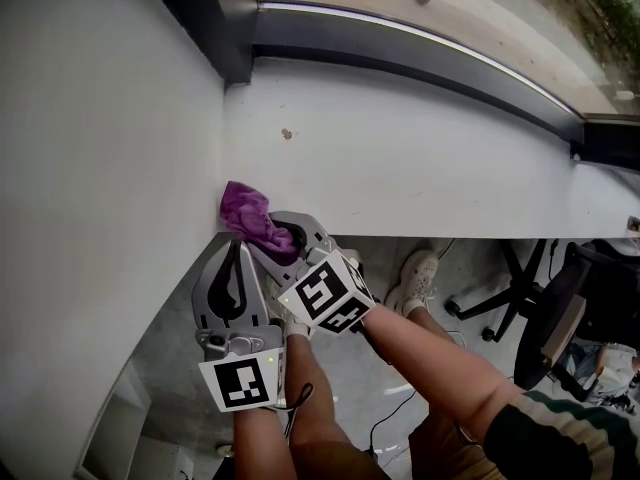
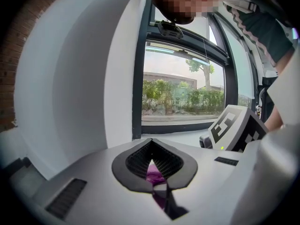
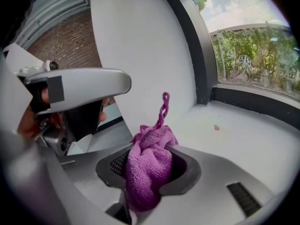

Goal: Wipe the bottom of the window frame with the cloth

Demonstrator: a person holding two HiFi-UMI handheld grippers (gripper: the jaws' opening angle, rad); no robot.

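Observation:
A purple cloth (image 1: pixel 245 216) is bunched at the left end of the white sill (image 1: pixel 400 168), against the side wall. My right gripper (image 1: pixel 285 233) is shut on the cloth (image 3: pixel 147 168), whose hanging loop sticks up above the jaws. My left gripper (image 1: pixel 237 246) hovers beside it on the left with its jaws shut; only a sliver of the purple cloth (image 2: pixel 152 175) shows through their slit. The dark bottom rail of the window frame (image 1: pixel 420 53) runs along the far edge of the sill, well beyond both grippers. A small brown spot (image 1: pixel 287 134) marks the sill.
A white wall (image 1: pixel 100 168) closes off the left side, meeting the frame's dark upright (image 1: pixel 215 18). Below the sill's near edge are the person's shoes (image 1: pixel 415 273), an office chair base (image 1: pixel 500 308) and cables on the floor.

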